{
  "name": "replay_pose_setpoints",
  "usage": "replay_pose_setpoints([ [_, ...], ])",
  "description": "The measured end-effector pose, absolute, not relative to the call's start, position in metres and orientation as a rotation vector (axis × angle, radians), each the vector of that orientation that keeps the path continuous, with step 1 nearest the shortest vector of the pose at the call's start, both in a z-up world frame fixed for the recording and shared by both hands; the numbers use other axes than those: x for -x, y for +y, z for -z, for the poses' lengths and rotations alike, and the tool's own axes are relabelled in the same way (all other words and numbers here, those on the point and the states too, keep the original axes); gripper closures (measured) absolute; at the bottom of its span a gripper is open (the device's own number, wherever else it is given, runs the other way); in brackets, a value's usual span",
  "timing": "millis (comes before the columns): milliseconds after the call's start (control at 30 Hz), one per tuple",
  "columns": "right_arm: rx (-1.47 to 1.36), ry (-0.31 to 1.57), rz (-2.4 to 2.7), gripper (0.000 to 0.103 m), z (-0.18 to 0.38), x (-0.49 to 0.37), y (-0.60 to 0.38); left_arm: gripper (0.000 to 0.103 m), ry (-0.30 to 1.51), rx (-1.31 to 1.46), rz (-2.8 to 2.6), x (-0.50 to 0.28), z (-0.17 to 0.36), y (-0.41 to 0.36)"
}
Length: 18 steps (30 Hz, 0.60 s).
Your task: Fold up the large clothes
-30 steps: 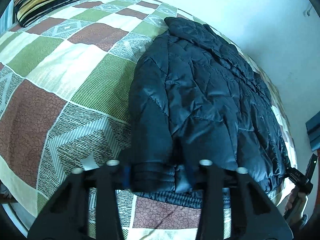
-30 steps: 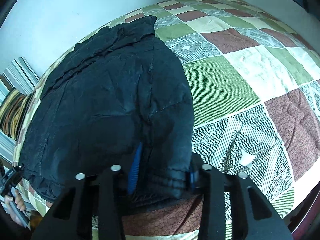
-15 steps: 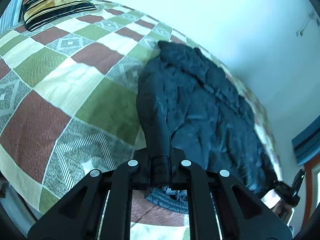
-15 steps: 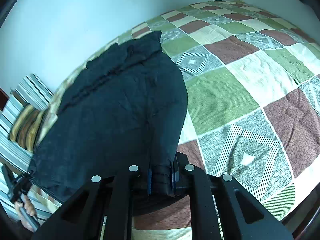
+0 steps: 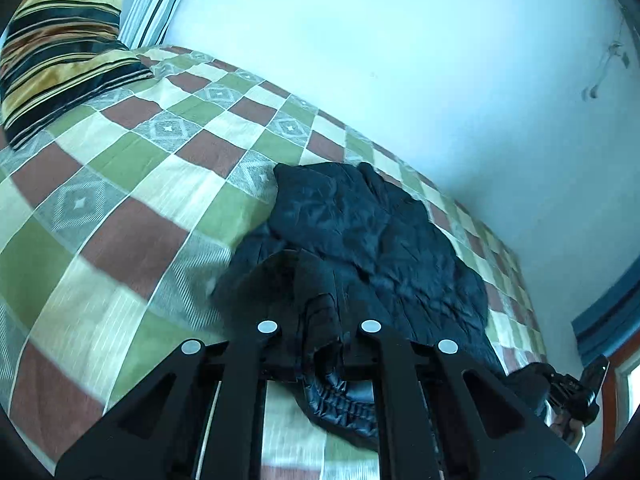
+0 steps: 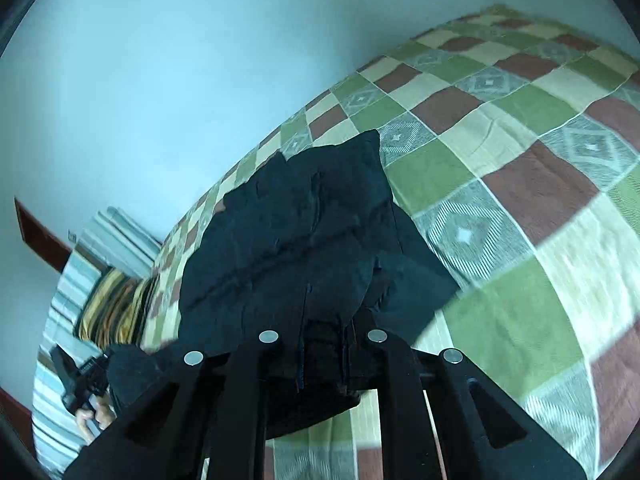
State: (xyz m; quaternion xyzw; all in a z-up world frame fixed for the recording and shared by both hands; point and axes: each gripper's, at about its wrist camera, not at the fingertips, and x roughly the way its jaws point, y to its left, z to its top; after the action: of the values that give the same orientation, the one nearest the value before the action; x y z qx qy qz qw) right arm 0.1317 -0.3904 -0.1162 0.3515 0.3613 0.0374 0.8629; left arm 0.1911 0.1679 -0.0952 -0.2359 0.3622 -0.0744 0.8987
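You are lifting the jacket's [image 5: 372,240] hem off the bedspread [image 5: 132,184] with both clamped grippers, left gripper [image 5: 320,344] and right gripper [image 6: 322,354], bunching it toward the collar.

The left black two-finger gripper [image 5: 320,344] has its jaws pinched tight on the ribbed hem of a dark navy quilted puffer jacket [image 5: 360,236], lifting that edge off the patchwork bedspread of green, brown and cream squares [image 5: 132,184]. The rest of the jacket lies crumpled toward the pale blue wall [image 5: 380,60]. A gold-and-black striped pillow [image 5: 60,60] sits at the far corner, and the other gripper [image 5: 572,396] shows at the right edge, gripping the jacket's other end.
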Motion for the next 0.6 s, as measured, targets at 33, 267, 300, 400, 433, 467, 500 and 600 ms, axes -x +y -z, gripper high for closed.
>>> replay_pose_setpoints([
  [33,-0.76,0.767,-0.076,0.092,0.121,-0.144,-0.394,0.094,0.767,0.502,0.141,-0.208,0.101,0.168],
  [267,-0.793,0.853,-0.026,0.092,0.158,-0.21,-0.406,0.094,0.854,0.513,0.083,-0.282,0.144,0.17],
  [300,-0.793,0.872,-0.016,0.092,0.166,-0.22,-0.407,0.094,0.869,0.508,0.075,-0.291,0.151,0.169],
  [400,-0.803,0.918,0.002,0.092,0.189,-0.237,-0.408,0.093,0.916,0.486,0.052,-0.309,0.174,0.166],
  [433,-0.806,0.928,0.005,0.092,0.193,-0.241,-0.408,0.093,0.928,0.477,0.048,-0.312,0.179,0.165],
  [467,-0.806,0.937,0.008,0.092,0.199,-0.244,-0.407,0.093,0.945,0.459,0.041,-0.317,0.188,0.162],
  [500,-0.803,0.941,0.009,0.091,0.202,-0.247,-0.407,0.093,0.953,0.451,0.039,-0.321,0.193,0.161],
  [600,-0.778,0.948,0.008,0.091,0.201,-0.251,-0.403,0.093,0.965,0.412,0.048,-0.325,0.199,0.157],
])
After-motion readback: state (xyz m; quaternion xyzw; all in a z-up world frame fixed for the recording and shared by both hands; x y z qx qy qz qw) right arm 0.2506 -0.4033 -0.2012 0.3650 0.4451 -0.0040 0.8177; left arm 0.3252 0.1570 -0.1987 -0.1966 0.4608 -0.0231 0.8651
